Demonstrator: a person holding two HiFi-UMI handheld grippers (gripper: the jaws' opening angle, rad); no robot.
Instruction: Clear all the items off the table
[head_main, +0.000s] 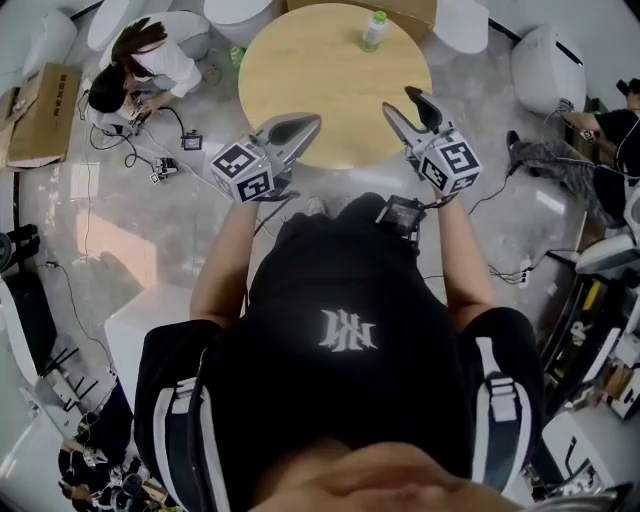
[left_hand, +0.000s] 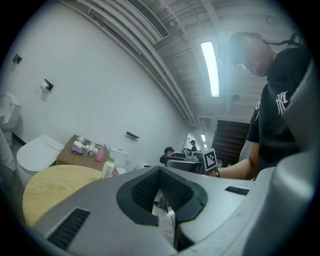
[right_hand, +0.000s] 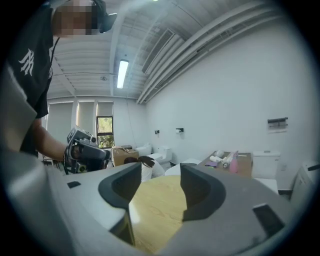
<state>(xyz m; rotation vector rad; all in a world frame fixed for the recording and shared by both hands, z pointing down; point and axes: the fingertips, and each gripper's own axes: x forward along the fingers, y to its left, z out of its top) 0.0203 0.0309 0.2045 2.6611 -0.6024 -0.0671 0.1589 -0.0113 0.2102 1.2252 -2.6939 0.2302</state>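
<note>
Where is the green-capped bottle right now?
In the head view, the green-capped bottle stands at the far edge of the round wooden table, right of centre, the only thing on it.

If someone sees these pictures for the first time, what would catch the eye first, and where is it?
The round light wooden table at the top centre of the head view stands out, with one small clear bottle with a green cap near its far edge. Over its near edge hang the left gripper, jaws together, and the right gripper, jaws apart with nothing between them.
</note>
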